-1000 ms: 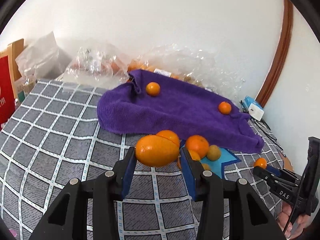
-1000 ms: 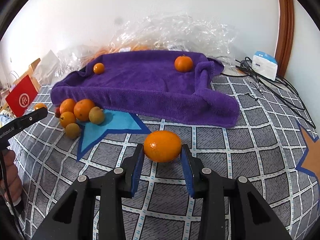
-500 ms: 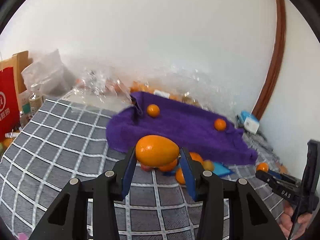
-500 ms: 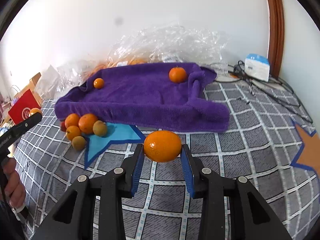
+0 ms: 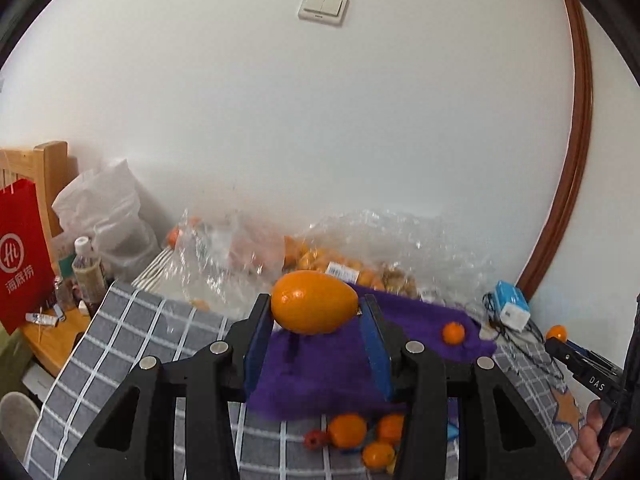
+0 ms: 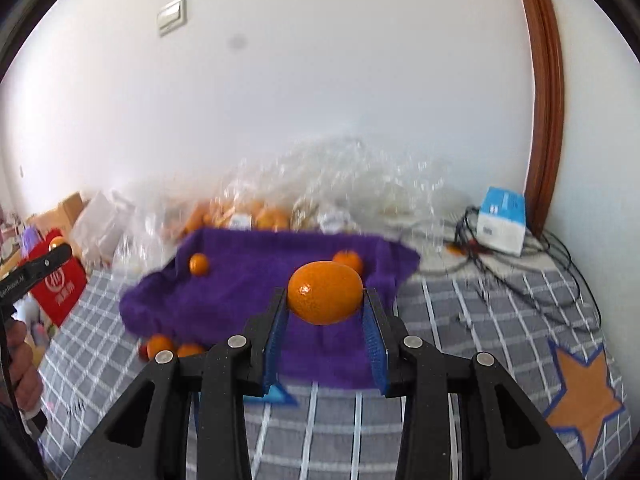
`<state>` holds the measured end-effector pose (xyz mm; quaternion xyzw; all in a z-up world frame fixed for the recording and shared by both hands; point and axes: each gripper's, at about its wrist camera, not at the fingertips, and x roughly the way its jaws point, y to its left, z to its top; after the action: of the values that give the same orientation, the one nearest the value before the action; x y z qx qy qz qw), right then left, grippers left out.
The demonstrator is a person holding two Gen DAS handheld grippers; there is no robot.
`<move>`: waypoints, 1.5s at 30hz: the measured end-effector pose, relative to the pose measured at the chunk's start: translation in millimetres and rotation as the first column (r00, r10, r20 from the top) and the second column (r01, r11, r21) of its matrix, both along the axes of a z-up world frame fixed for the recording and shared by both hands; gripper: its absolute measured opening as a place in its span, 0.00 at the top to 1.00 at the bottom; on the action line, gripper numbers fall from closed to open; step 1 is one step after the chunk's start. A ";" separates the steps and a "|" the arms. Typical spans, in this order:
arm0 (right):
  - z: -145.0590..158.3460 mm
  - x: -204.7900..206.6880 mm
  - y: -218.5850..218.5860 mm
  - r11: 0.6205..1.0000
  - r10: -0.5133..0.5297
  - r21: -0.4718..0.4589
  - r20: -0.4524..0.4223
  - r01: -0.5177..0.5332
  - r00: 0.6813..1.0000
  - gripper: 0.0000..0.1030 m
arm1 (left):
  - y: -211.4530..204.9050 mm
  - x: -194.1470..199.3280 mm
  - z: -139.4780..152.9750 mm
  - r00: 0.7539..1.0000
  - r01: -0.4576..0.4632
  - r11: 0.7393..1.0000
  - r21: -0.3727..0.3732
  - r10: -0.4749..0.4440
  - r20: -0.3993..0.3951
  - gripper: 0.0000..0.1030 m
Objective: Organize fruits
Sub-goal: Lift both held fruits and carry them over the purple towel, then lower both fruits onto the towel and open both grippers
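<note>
Left wrist view: the left gripper [image 5: 316, 312] is clamped on an egg-shaped orange [image 5: 314, 302], smooth and glossy, held in the air above the near edge of a fuzzy purple towel [image 5: 332, 372]. One small orange [image 5: 453, 333] sits near the towel's right edge. A cluster of loose oranges [image 5: 360, 436] lies on the grey checked cloth [image 5: 132, 344] just in front of the towel. Crinkled clear plastic bags [image 5: 360, 240] crowd the wall behind.

Right wrist view: the right gripper [image 6: 325, 312] has its blue ribbed pads clamped on a round orange [image 6: 325, 298], held above the towel [image 6: 240, 292]. Open checked cloth [image 6: 480, 328] stretches right, toward a tangle of cables [image 6: 520, 252].
</note>
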<state>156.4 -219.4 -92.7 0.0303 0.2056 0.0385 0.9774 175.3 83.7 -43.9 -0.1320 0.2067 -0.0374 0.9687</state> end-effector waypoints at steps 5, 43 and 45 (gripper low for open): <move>17.7 35.9 2.9 1.000 -0.003 0.000 0.015 0.003 1.000 0.64 | -10.9 40.3 1.4 1.000 0.003 0.999 -0.038 -0.003 0.002 0.59; -94.7 147.8 4.5 1.000 -0.003 0.004 -0.303 0.005 0.953 0.64 | -53.8 125.0 -107.5 0.956 0.076 0.989 0.130 -0.036 -0.291 0.59; -95.2 147.6 6.6 1.000 -0.010 -0.014 -0.300 0.006 0.954 0.64 | -53.8 127.0 -108.9 0.953 0.083 0.988 0.127 -0.041 -0.301 0.59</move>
<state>304.1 -212.8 -187.9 0.0304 0.3515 0.0280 0.9353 302.2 29.8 -152.9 -0.0622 0.3563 -0.0329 0.9317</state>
